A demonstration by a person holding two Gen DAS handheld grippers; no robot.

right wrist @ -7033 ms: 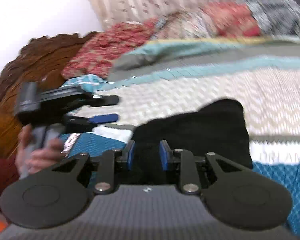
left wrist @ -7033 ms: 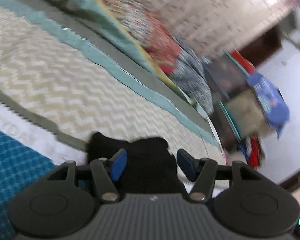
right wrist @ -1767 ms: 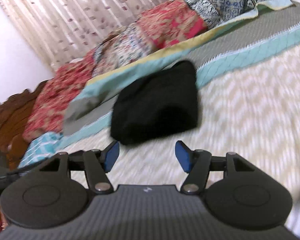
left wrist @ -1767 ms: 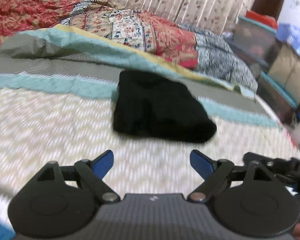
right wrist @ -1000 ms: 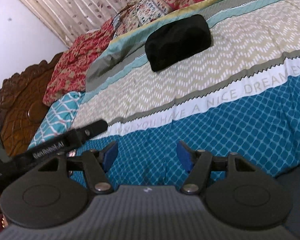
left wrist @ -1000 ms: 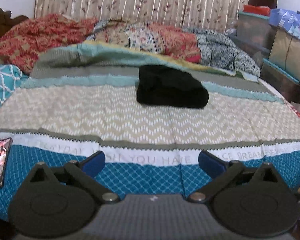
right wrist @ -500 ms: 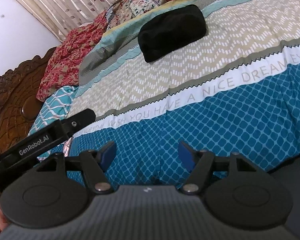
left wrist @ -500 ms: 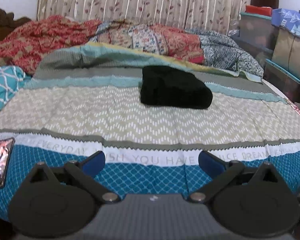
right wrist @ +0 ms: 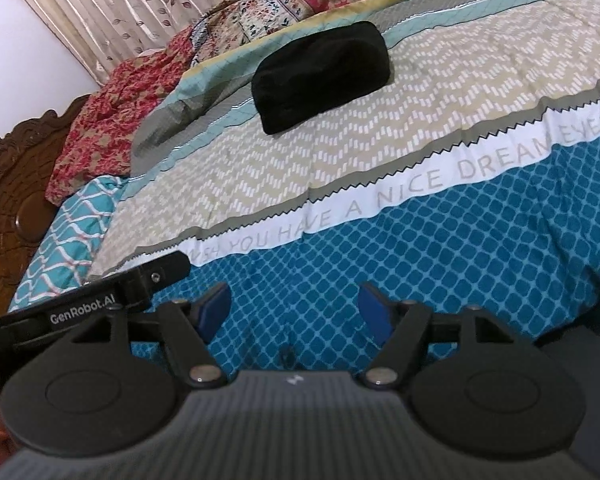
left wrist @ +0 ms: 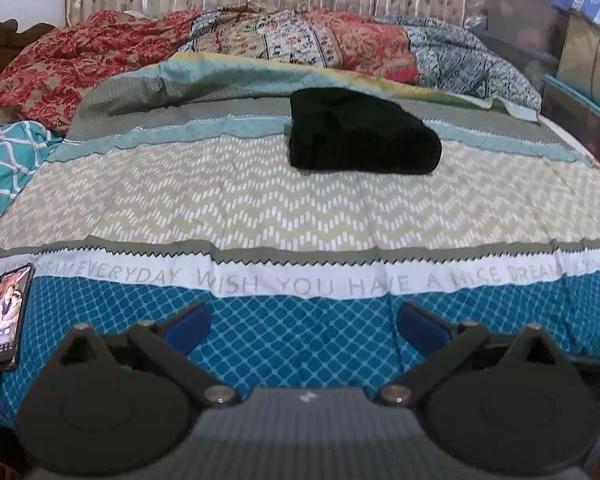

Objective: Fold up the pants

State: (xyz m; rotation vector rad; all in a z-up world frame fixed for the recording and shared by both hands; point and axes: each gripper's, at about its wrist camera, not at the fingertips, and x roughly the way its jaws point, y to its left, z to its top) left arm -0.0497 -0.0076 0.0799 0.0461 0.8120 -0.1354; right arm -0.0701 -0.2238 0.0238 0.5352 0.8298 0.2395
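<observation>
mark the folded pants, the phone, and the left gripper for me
folded pants [left wrist: 360, 136]: left wrist view, middle of the black bundle.
phone [left wrist: 7, 316]: left wrist view, on its screen.
left gripper [left wrist: 304, 326]: left wrist view, midway between the open fingertips.

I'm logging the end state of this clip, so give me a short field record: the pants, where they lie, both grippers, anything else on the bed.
pants: black pants, folded into a compact bundle
location: far part of the bedspread, on the chevron band near its teal stripe
left gripper: open, nothing between its jaws
right gripper: open, nothing between its jaws
contact: neither gripper touches the pants
other: phone, screen lit, at the bed's left edge
</observation>
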